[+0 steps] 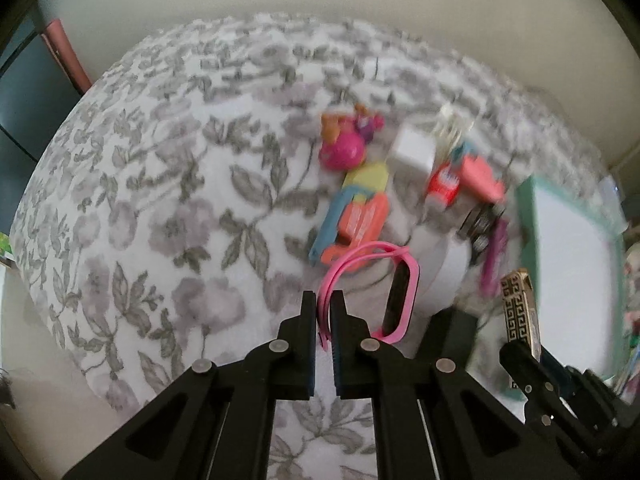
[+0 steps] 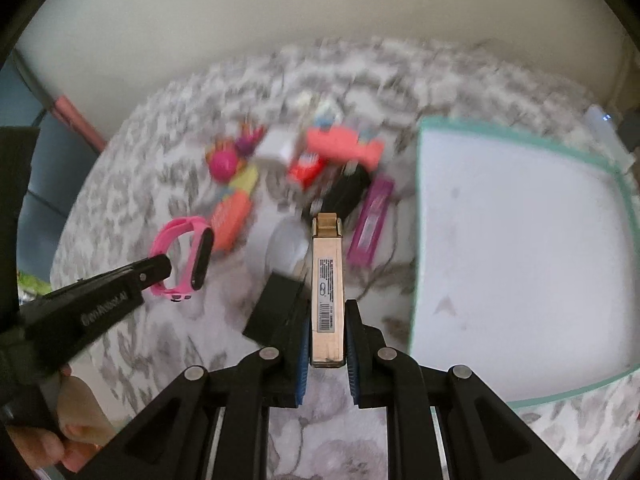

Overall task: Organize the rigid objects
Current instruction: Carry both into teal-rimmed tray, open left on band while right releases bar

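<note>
My left gripper [image 1: 324, 300] is shut on the strap of a pink smartwatch [image 1: 396, 296], which hangs off the flowered blanket; the same watch [image 2: 188, 256] shows in the right wrist view at the tip of that gripper [image 2: 160, 266]. My right gripper [image 2: 327, 312] is shut on a slim gold box [image 2: 327, 280] with a barcode label, held upright between its blue pads. From the left wrist view that box [image 1: 518, 308] shows a black-and-gold pattern. A heap of small toys and boxes [image 1: 384, 176] lies on the blanket beyond both grippers.
A shallow white tray with a teal rim [image 2: 524, 264] lies to the right on the blanket. A purple packet [image 2: 370, 220], a white round object [image 2: 286, 246] and a dark item [image 2: 346, 194] lie near it. A cream wall runs behind.
</note>
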A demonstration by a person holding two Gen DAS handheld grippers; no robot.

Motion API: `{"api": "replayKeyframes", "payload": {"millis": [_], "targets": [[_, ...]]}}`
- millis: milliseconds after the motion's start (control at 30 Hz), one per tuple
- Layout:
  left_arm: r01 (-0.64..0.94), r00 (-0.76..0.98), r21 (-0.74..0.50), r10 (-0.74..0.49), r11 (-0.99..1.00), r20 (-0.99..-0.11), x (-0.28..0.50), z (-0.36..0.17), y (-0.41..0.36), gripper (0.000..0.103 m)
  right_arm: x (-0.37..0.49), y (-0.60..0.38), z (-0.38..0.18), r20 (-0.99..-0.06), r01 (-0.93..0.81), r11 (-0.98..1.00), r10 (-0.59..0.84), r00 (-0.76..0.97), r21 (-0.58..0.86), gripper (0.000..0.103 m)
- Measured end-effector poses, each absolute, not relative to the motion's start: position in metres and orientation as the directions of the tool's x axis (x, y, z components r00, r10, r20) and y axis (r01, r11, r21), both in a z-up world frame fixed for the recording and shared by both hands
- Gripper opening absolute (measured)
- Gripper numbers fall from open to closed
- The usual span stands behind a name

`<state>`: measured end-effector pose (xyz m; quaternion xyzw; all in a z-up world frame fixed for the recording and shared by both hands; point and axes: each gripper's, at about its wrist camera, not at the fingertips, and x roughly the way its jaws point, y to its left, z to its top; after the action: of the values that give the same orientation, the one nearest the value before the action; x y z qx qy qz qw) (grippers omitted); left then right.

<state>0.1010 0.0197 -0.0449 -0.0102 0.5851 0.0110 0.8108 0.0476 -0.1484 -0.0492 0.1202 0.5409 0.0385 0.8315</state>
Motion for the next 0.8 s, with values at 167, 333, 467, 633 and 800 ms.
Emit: {"api": "replayKeyframes", "payload": {"millis": [167,333,467,633,800], "targets": [[-0.017,0.399,-0.040,-0.030,0.999,-0.916,0.109,-0.002,0.008,0.006,0.041,-0.174,-0.018,-0.840,0.118,0.965,0.142,0.523,0.236,0.016],[0.032,0.453,-0.077,-0.083,0.997,-0.888,0.114,0.027,-0.030,0.006,0.034,-0.217,-0.010,-0.818,0.238,0.945,0.048,0.573,0.222,0.016],[0.091,0.442,-0.154,-0.179,0.984,-0.879,0.114,0.034,-0.071,0.006,0.026,-0.255,-0.009,-0.819,0.357,0.925,-0.104,0.564,0.128,0.016],[0.168,0.414,-0.199,-0.252,0.966,-0.875,0.112,0.028,-0.123,0.007,0.019,-0.299,-0.014,-0.817,0.468,0.876,-0.183,0.547,0.118,0.016],[0.203,0.388,-0.183,-0.251,0.962,-0.887,0.114,0.011,-0.166,0.007,0.015,-0.328,-0.022,-0.817,0.530,0.842,-0.232,0.529,0.104,0.016]]}}
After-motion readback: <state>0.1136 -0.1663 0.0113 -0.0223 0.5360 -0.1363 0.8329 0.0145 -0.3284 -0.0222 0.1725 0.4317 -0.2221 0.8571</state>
